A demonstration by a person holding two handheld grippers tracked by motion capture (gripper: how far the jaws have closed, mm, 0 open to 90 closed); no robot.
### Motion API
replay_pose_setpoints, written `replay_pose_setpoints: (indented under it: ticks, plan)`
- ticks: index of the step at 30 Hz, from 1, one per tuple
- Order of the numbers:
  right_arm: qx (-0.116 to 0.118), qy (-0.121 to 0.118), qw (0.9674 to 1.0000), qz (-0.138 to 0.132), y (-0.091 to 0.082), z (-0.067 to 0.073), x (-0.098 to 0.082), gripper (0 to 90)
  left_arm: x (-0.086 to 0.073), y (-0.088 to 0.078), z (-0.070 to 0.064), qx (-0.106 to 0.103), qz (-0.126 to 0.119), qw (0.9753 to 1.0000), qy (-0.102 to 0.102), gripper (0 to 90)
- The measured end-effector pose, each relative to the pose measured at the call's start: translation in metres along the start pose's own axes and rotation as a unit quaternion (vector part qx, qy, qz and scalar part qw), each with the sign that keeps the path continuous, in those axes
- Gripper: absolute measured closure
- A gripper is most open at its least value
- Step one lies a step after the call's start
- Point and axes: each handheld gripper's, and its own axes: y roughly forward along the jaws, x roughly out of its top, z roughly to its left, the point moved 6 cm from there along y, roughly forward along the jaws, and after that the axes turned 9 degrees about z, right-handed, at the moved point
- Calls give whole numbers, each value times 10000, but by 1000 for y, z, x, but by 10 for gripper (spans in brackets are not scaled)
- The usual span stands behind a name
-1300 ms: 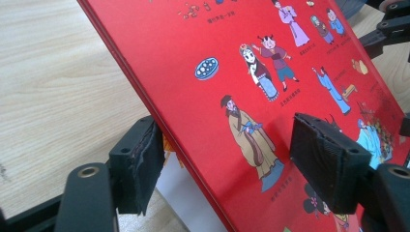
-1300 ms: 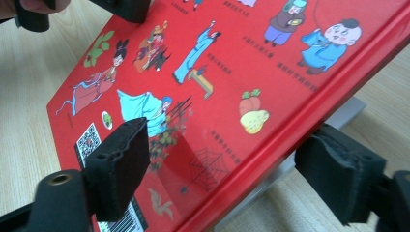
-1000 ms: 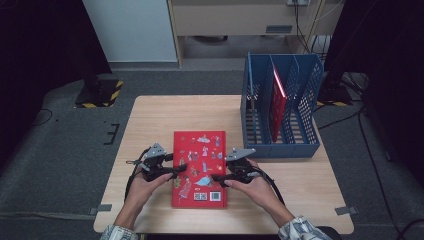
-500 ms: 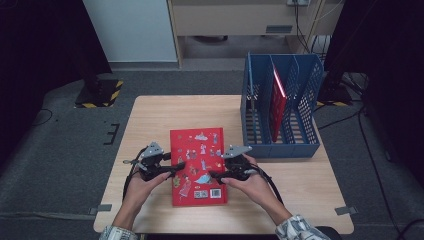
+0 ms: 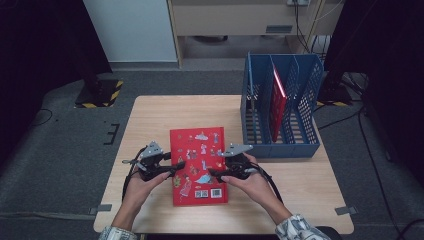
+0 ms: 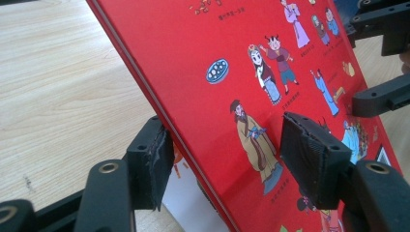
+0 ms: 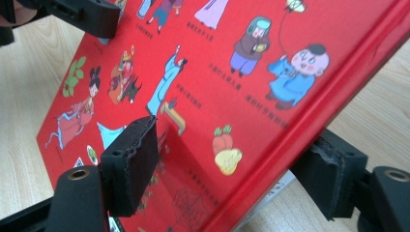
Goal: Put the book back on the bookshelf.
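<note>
Red picture book (image 5: 199, 164) lies flat near the front middle of the desk (image 5: 150, 120), with the blue slotted rack (image 5: 280, 107) just beyond its far right corner, already holding a red book upright (image 5: 278, 102). The step in hand looks like taking hold of the book from both sides. The left claw (image 5: 175, 169) straddles the left edge, one jaw under and one over the cover; its jaws have just been closing, yet a gap shows at the upper pad (image 6: 314, 162), so it is not clamped. The right claw (image 5: 212, 173) brackets the right edge likewise, jaws apart. Next, both must pinch firmly, then lift and tip the book upright for a free slot. Whether the lower pads touch the underside is hidden, and the rack's free slots are hard to make out.
</note>
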Motion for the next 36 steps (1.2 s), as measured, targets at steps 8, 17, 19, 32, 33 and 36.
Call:
replay_pose_setpoints:
  ticks: [8,17,19,32,33,36]
  plan:
    - [-25,-7,10000,-7,-7,0,9,324,4,-12,-2,38,-150,9999,-37,442]
    - [-57,-77,9999,45,-13,1,20,375,7,-21,-1,40,-183,9998,-102,473]
    - [-60,-77,9999,78,-13,1,21,379,8,-24,-1,56,-183,9998,-81,494]
    - [-32,-55,10000,26,-19,1,30,471,15,-37,1,132,-258,9995,-144,557]
    - [5,-72,10000,21,-20,1,31,482,16,-38,1,153,-264,9994,-143,560]
    - [21,-40,10000,19,-21,1,34,499,17,-41,0,157,-279,9994,-126,572]
